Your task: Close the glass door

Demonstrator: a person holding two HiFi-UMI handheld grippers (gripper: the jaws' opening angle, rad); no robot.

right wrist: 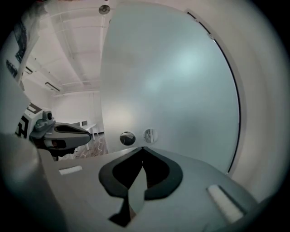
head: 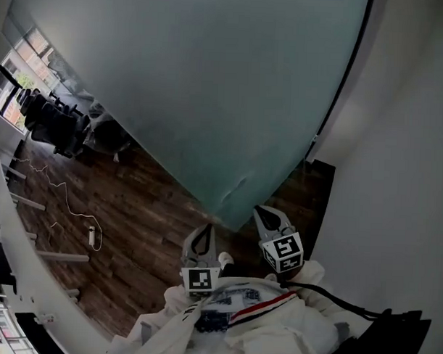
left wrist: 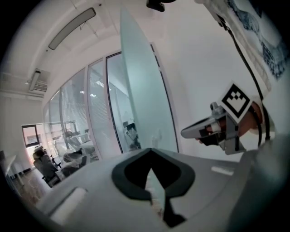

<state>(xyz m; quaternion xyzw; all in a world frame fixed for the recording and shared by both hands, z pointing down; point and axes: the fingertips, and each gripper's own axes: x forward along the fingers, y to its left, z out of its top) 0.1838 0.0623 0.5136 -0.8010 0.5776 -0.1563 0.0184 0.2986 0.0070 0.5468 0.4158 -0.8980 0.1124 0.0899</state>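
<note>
Closed and empty at lower centre, left hand-held gripper [head: 204,231] and right hand-held gripper [head: 264,211] face the glass door [head: 210,85], likely to push it.

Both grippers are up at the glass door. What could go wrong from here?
1. The left gripper and right gripper are both shut and empty, close to the free edge of the frosted glass door. Narrow tips pushing on smooth glass may slip off the edge.
2. The round knob sits just ahead of the right gripper, so the tips could snag on it instead of landing on flat glass.
</note>
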